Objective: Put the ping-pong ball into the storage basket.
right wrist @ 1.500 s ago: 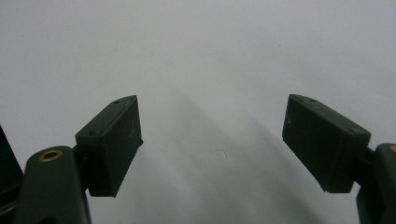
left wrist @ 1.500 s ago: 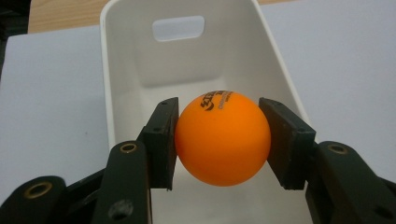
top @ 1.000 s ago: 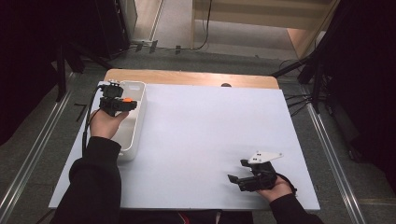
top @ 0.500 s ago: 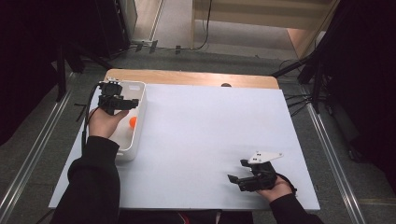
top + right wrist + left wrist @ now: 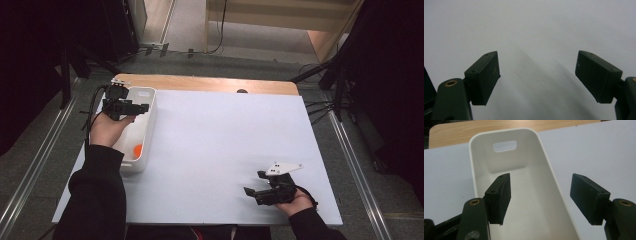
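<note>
With its small orange ball dropped in the white plastic bin at left, the left gripper, jaws just opened and empty, seems done; the right gripper rests wide; next, withdrawing clear.

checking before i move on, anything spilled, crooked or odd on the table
Nothing stands out. The small orange object lies inside the white bin, which sits straight at the table's left edge.
</note>
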